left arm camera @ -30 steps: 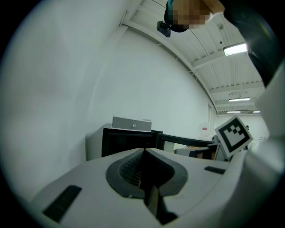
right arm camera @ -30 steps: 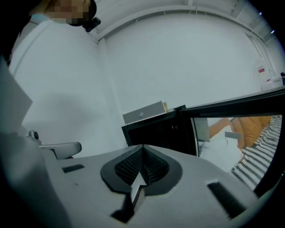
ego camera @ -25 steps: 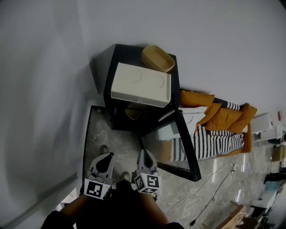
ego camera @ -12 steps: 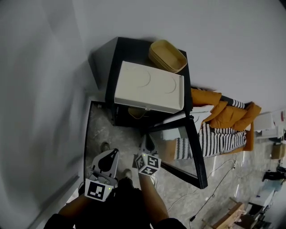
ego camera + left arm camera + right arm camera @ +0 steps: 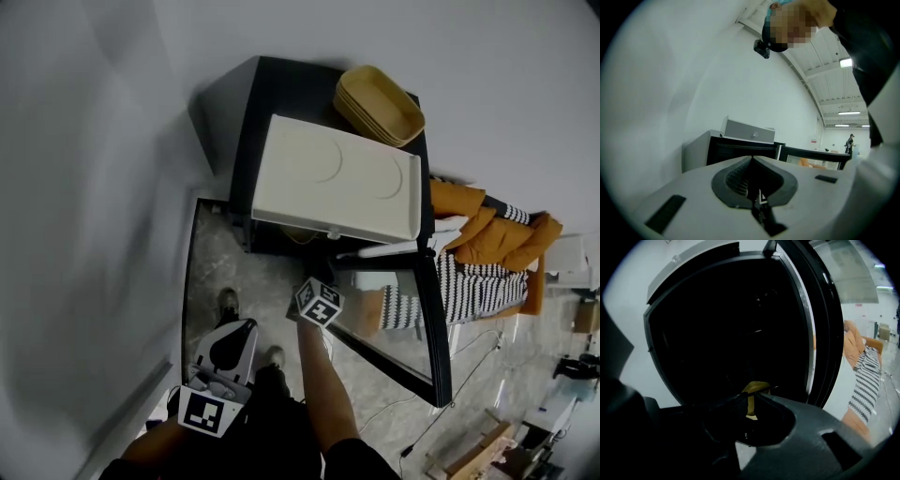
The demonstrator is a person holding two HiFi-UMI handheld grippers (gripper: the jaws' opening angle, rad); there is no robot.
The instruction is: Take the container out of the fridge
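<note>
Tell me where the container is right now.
Right gripper view: the container sits low inside the dark fridge, centre frame, just beyond the tips of the right claw.

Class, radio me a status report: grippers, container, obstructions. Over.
Left gripper shut, held back. Right gripper slightly open, facing fridge. Container inside, untouched. Door open.

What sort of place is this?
Probably a large lab or workshop hall, not a home: high ceiling with strip lights, loose cables on the floor, a lone black fridge by the wall.

Inside the fridge point(image 5: 731, 333) all is dark; only a sliver of the yellow container point(image 5: 754, 386) shows, shape unclear.
</note>
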